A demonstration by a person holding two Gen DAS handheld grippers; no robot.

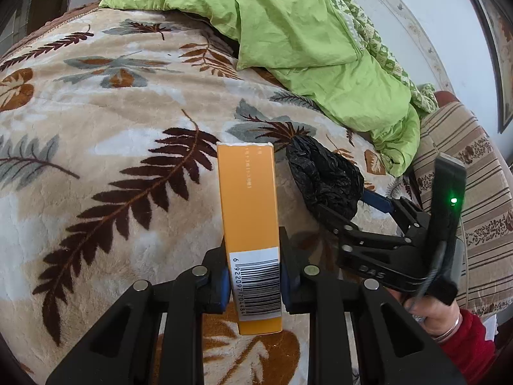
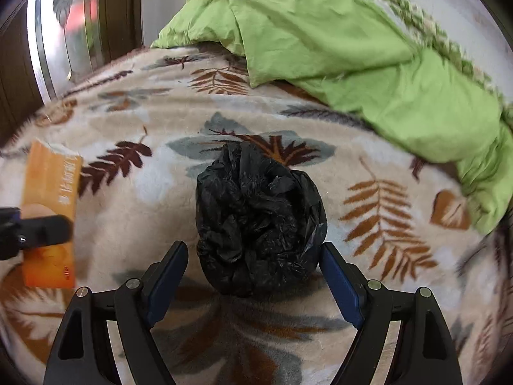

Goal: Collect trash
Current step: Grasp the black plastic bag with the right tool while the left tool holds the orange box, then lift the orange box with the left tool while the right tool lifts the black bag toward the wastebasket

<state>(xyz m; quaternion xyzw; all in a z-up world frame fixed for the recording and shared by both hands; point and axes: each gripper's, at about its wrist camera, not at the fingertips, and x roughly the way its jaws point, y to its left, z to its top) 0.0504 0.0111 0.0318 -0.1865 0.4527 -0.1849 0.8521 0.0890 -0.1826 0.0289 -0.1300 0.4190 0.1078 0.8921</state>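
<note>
Right wrist view: black bag [image 2: 259, 221] sits dead ahead between the right tool [image 2: 255, 271] fingers, lying on the bed's leaf-print blanket [image 2: 134, 224]
Right tool state: spread wide, blue pads either side of the bag; right pad looks about touching it, left pad has a gap, nothing gripped yet
Key relation: bag is already inside the opening, a crumpled lump with no real long axis, so I'd guess closing is all that's needed
Left tool [image 1: 255, 284]: clamped narrow on an orange box [image 1: 248, 224] at its barcode end, box pointing away along the fingers
Nearer tool: right one, easily
Around: green quilt [image 2: 352, 48] bunched at the far side, well apart from the bag
In the way: nothing I can spot; box is off to the left
</note>
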